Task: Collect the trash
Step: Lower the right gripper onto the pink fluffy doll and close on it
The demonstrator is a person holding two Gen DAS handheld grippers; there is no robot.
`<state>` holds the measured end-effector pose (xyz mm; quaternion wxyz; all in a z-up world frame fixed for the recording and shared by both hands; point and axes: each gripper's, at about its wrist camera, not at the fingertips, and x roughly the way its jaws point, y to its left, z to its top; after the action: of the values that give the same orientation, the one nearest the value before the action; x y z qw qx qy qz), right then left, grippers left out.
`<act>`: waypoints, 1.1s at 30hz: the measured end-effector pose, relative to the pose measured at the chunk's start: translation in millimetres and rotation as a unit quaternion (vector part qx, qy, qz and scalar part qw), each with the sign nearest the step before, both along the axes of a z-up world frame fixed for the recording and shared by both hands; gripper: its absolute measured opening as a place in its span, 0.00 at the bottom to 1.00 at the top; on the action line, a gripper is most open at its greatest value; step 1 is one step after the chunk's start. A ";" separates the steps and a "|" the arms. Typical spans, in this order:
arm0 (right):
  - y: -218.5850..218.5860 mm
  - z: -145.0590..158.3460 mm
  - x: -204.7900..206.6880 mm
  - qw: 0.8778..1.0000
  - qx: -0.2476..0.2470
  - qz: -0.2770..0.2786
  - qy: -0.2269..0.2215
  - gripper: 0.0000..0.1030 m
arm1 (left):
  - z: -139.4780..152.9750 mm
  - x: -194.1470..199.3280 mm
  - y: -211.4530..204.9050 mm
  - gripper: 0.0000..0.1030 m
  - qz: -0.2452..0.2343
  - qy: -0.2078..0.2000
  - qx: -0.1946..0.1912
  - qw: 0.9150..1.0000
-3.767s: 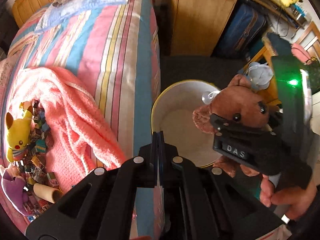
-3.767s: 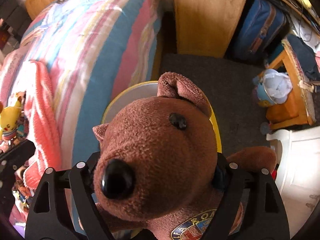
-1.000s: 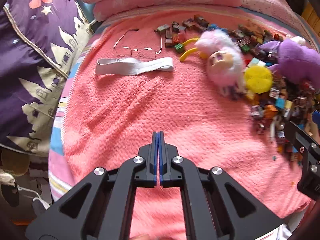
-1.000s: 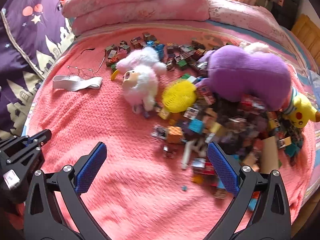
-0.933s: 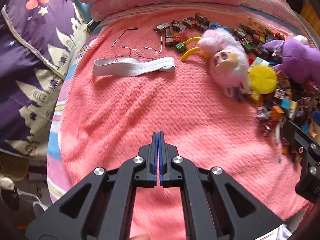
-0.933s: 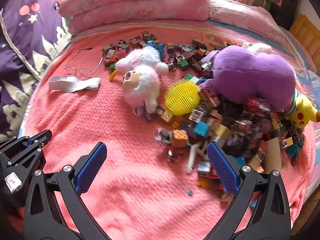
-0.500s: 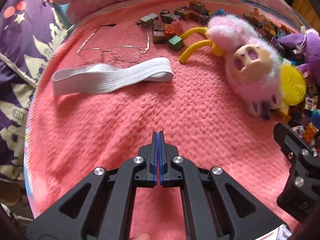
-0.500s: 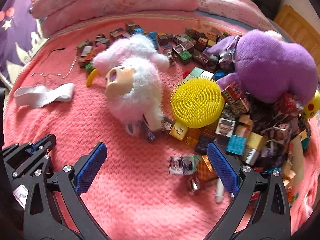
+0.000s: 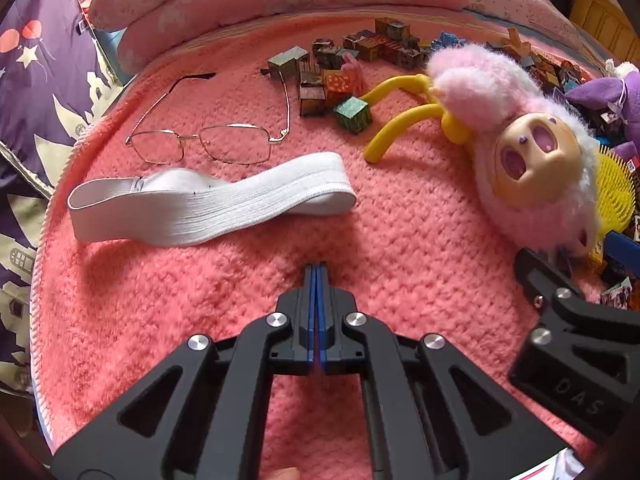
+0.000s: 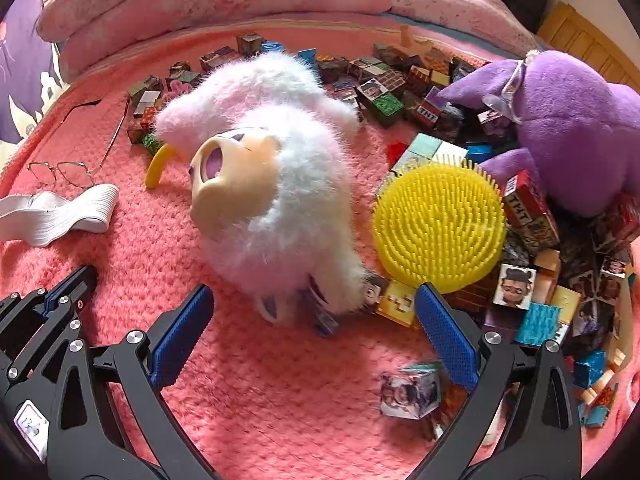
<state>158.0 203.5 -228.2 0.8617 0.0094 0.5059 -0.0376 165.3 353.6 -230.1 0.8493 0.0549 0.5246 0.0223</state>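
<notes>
Plush toy (image 10: 276,200): pink-white and fluffy, I see it lying on the pink blanket (image 10: 260,400) just ahead of my right fingers.
Right gripper (image 10: 312,332): spread wide, nothing held, toy's lower end between the 2 blue pads.
Left gripper (image 9: 316,280): pads pressed together, empty, over bare blanket.
White elastic band (image 9: 208,204): ahead-left of my left fingers.
Glasses (image 9: 200,144): just beyond the band.
Yellow brush (image 10: 438,226): ahead-right of my right fingers, touching blocks (image 10: 516,284).
</notes>
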 end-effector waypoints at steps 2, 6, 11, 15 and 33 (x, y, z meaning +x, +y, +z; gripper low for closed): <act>0.4 -0.4 2.2 1.000 0.001 -0.002 0.001 0.96 | 0.6 3.1 1.3 0.02 0.002 0.000 -0.005 1.000; 1.1 3.5 6.1 1.000 0.011 -0.003 0.005 0.96 | 5.7 6.1 5.6 0.02 0.005 -0.004 -0.015 1.000; -2.3 20.1 6.0 1.000 0.014 0.007 -0.003 0.96 | 16.2 8.4 15.2 0.02 0.022 -0.007 -0.022 0.999; -1.9 32.1 16.2 0.999 0.021 0.023 -0.008 0.96 | 23.2 7.6 22.4 0.02 0.035 -0.010 -0.023 0.999; 5.5 3.4 87.4 0.994 0.054 0.042 0.086 0.70 | 39.4 23.4 19.8 0.02 0.028 0.000 -0.018 0.999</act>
<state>245.3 209.0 -224.9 0.8141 0.0315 0.5793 0.0250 188.7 373.4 -190.7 0.8494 0.0252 0.5259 0.0371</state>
